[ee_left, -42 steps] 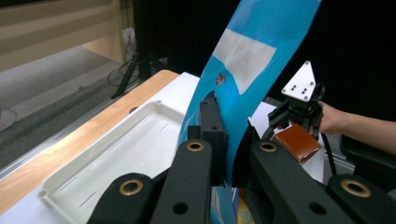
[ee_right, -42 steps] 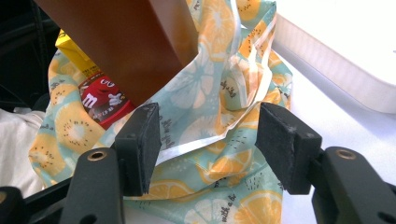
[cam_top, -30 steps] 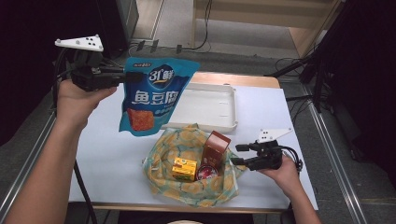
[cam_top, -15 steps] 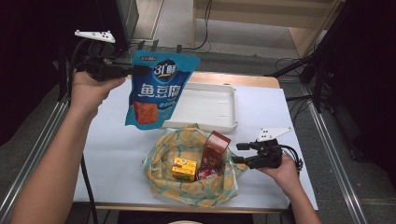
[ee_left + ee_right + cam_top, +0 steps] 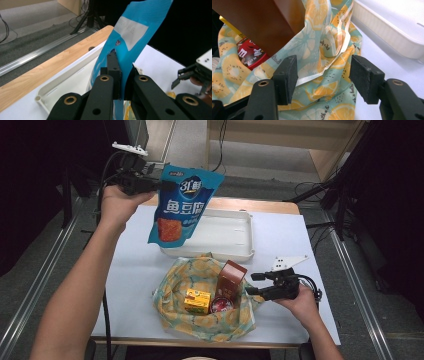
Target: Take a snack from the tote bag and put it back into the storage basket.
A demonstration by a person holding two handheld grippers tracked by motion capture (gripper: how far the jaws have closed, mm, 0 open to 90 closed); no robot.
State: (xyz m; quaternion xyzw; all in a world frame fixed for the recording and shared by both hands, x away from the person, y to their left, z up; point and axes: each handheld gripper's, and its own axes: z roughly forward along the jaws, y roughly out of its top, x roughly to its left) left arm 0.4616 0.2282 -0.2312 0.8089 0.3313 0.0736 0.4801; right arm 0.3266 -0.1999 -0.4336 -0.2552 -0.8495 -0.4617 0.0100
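My left gripper is black, with a white three-cornered plate on top and a black cable hanging from it. My right gripper looks the same. Up close I see thick black pads, shiny brass rings and small round holes. My arms are bare, no sleeves.

The left gripper is raised at about ten o'clock in the high view, jaws clamped tight, forearm stretching up from seven o'clock. The right gripper lies low at four o'clock, pointing toward nine o'clock, its jaws parted and gripping nothing.
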